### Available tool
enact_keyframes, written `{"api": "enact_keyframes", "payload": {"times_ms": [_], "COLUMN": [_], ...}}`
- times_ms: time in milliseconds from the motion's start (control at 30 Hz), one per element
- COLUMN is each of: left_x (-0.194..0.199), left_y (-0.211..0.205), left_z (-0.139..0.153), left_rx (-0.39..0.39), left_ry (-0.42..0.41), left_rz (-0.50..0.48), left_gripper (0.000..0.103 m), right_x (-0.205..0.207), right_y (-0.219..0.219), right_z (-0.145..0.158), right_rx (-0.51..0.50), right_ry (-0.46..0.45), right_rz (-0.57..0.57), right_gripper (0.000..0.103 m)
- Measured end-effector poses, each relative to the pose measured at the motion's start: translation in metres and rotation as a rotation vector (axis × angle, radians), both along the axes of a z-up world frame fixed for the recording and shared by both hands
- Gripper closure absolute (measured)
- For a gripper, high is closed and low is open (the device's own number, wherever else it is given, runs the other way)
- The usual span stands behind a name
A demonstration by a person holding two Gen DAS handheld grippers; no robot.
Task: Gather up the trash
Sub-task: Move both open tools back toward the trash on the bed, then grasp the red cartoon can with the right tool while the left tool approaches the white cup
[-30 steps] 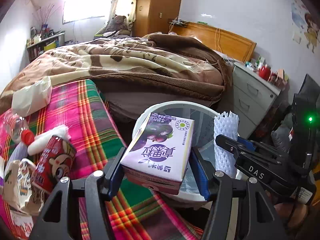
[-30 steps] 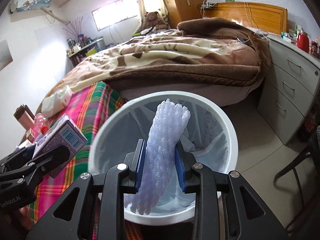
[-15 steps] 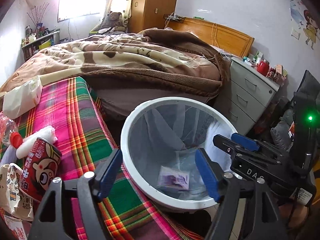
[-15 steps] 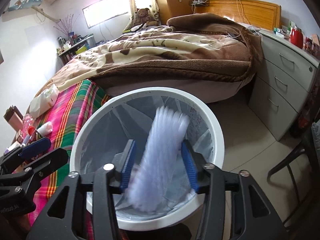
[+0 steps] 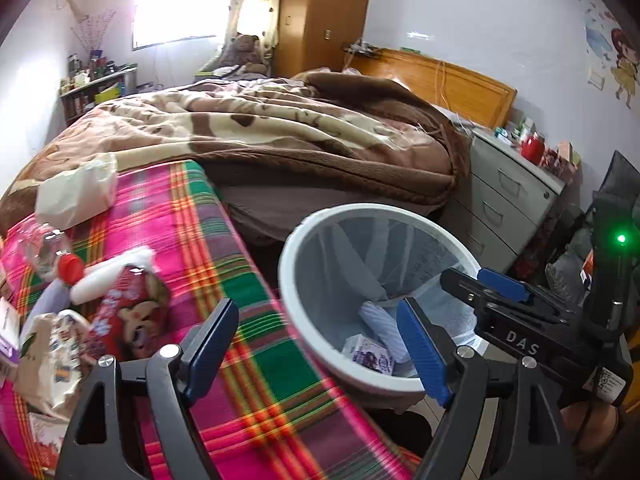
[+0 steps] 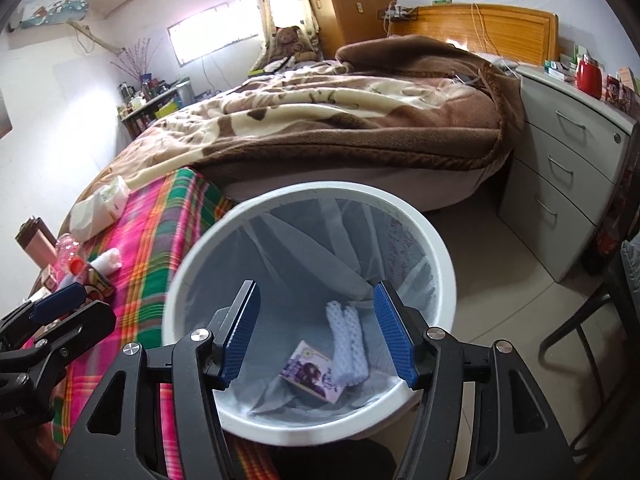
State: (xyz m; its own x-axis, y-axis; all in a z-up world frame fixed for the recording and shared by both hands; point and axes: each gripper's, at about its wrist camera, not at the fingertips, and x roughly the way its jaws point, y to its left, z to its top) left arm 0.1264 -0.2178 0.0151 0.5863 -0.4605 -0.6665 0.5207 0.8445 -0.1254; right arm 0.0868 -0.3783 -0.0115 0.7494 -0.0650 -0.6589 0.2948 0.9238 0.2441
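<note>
White bin holds carton and foam net; both grippers are held released above it, emptied.

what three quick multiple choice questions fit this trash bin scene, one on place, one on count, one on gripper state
1. Where is the purple milk carton?
A. on the plaid blanket
B. at the bottom of the white round trash bin
C. on the grey drawer unit

2. How many items lie in the bin's liner?
A. two
B. none
C. five

3. How are the left gripper and right gripper?
A. both shut on trash
B. left shut, right open
C. both open and empty

Answers:
1 B, the carton lies on the liner's floor beside the white foam net sleeve.
2 A, only carton and sleeve show inside.
3 C, each pair of blue pads stands wide apart with nothing between.
</note>
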Motion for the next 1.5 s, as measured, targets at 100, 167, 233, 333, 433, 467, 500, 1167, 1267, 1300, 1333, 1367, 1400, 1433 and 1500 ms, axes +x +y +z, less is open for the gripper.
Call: {"api": "enact_keyframes", "payload": {"times_ms": [100, 167, 233, 333, 433, 467, 500, 1167, 1267, 1300, 1333, 1367, 1400, 1433, 1500], "left_x": [-0.001, -0.003, -0.004, -0.006, -0.006, -0.005, -0.005, 0.000, 0.005, 0.006, 0.007, 0.008, 0.010, 0.013, 0.018], "left_y": [0.017, 0.029, 0.042, 0.064, 0.086, 0.094, 0.102, 0.241, 0.264, 0.272, 0.279, 0.287, 0.295, 0.301, 0.313], "left_z": [0.004, 0.006, 0.009, 0.011, 0.011, 0.012, 0.012, 0.006, 0.003, 0.002, 0.000, -0.001, -0.003, -0.004, -0.008], "left_rx": [-0.009, -0.014, -0.019, -0.024, -0.025, -0.026, -0.028, -0.023, -0.027, -0.023, -0.021, -0.024, -0.029, -0.033, -0.038], "left_ry": [-0.011, -0.021, -0.030, -0.041, -0.048, -0.048, -0.049, -0.055, -0.045, -0.048, -0.048, -0.046, -0.041, -0.031, -0.018], "left_rz": [0.027, 0.048, 0.071, 0.113, 0.163, 0.180, 0.196, 0.502, 0.557, 0.574, 0.585, 0.596, 0.605, 0.615, 0.635], "left_gripper": [0.020, 0.020, 0.020, 0.019, 0.019, 0.019, 0.019, 0.018, 0.018, 0.018, 0.017, 0.016, 0.014, 0.014, 0.014], "right_x": [0.000, 0.000, -0.001, -0.002, 0.000, 0.002, 0.004, 0.052, 0.063, 0.064, 0.066, 0.069, 0.070, 0.073, 0.078], "right_y": [0.013, 0.022, 0.030, 0.042, 0.055, 0.060, 0.065, 0.159, 0.170, 0.172, 0.175, 0.177, 0.180, 0.183, 0.186], "right_z": [0.006, 0.011, 0.015, 0.019, 0.020, 0.020, 0.020, 0.013, 0.009, 0.008, 0.007, 0.006, 0.006, 0.005, 0.004], "right_rx": [-0.008, -0.022, -0.017, -0.010, 0.008, 0.018, 0.026, 0.051, 0.050, 0.054, 0.056, 0.055, 0.054, 0.052, 0.050], "right_ry": [-0.029, -0.050, -0.073, -0.092, -0.094, -0.095, -0.095, -0.036, -0.005, 0.000, 0.006, 0.012, 0.014, 0.020, 0.030], "right_rz": [0.026, 0.037, 0.055, 0.077, 0.100, 0.113, 0.126, 0.269, 0.274, 0.277, 0.279, 0.279, 0.279, 0.279, 0.275], "right_gripper": [0.042, 0.042, 0.042, 0.041, 0.037, 0.036, 0.035, 0.035, 0.035, 0.035, 0.034, 0.034, 0.033, 0.032, 0.031]}}
